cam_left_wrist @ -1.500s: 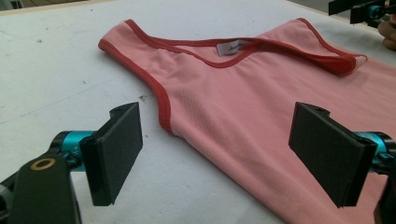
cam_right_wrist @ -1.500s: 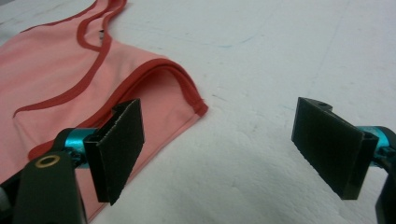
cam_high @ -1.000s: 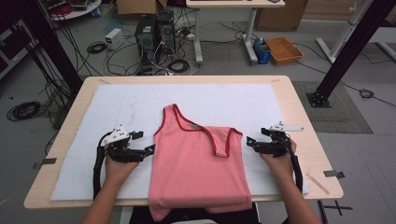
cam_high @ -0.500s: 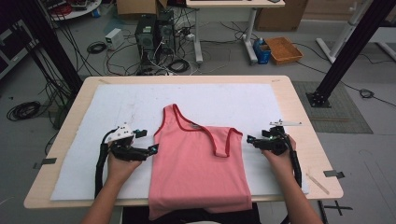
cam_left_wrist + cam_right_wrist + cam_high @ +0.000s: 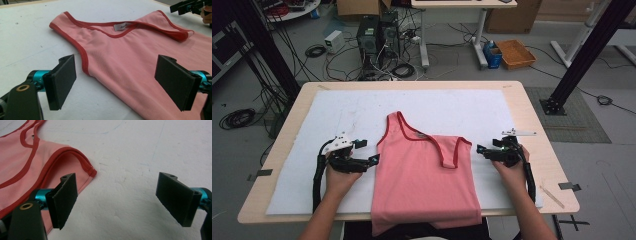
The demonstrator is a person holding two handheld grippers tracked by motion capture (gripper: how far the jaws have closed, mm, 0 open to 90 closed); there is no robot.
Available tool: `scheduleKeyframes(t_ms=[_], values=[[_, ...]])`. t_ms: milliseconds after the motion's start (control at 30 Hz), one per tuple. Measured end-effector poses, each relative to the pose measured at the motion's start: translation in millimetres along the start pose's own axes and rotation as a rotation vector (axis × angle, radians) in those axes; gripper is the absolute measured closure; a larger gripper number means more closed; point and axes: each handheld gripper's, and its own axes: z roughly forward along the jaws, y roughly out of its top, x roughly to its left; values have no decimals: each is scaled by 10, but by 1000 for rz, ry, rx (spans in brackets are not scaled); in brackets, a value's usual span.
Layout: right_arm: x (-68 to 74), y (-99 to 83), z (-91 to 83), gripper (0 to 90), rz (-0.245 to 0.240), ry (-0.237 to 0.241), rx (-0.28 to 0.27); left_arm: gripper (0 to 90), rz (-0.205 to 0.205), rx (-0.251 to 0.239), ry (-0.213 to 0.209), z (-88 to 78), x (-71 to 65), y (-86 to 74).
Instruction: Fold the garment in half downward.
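The pink top [image 5: 427, 175] lies flat on the white mat [image 5: 287, 165], neck away from me and hem hanging over the near edge of the table [image 5: 272, 120]. Its right strap [image 5: 451, 152] is folded in across the chest; its left strap [image 5: 389, 122] lies straight out toward the far side.

My left gripper [image 5: 373, 160] sits just beside the top's left edge, jaws wide apart and holding nothing. In the left gripper view the red-bound armhole [image 5: 83, 56] lies between the two pads [image 5: 63, 80], the cloth reaching toward the other pad but not touched. My right gripper [image 5: 480, 150] is close to the top's right corner, jaws also spread and empty. In the right gripper view the folded corner [image 5: 87, 170] lies just beyond one pad [image 5: 66, 197], and the rest of the gap is bare mat.

I judge this to be the approach before a grasp: both tools are lined up on opposite sides of the garment, so a fold or a straightening seems in hand.

Next I need to bring each gripper low enough that one jaw slides under the edge while the other stays on top, then close on the binding. The cloth is thin and limp, so I should catch both layers on the right side and avoid pushing the edge into wrinkles.
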Motion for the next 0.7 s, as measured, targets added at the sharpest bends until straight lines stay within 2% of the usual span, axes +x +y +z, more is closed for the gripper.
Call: scheduleKeyframes(t_ms=[167, 300, 367, 400, 467, 533, 600, 700], values=[[6, 0, 0, 173, 2, 3, 4, 174, 1, -2, 0, 3, 3, 19], [3, 0, 4, 173, -1, 2, 3, 174, 15, 5, -1, 37, 0, 103], [0, 1, 2, 173, 2, 3, 4, 174, 2, -9, -2, 73, 19, 159], [0, 1, 2, 173, 2, 4, 4, 174, -3, -7, 0, 133, 38, 229], [1, 1, 4, 173, 5, 3, 6, 174, -3, -7, 4, 170, 46, 265], [1, 2, 5, 173, 4, 4, 6, 174, -23, 2, 4, 266, 88, 343], [-1, 2, 5, 173, 6, 8, 8, 174, -37, 20, 21, 393, 156, 425], [-4, 1, 7, 173, 5, 7, 6, 174, -73, 78, 44, 631, 307, 522]])
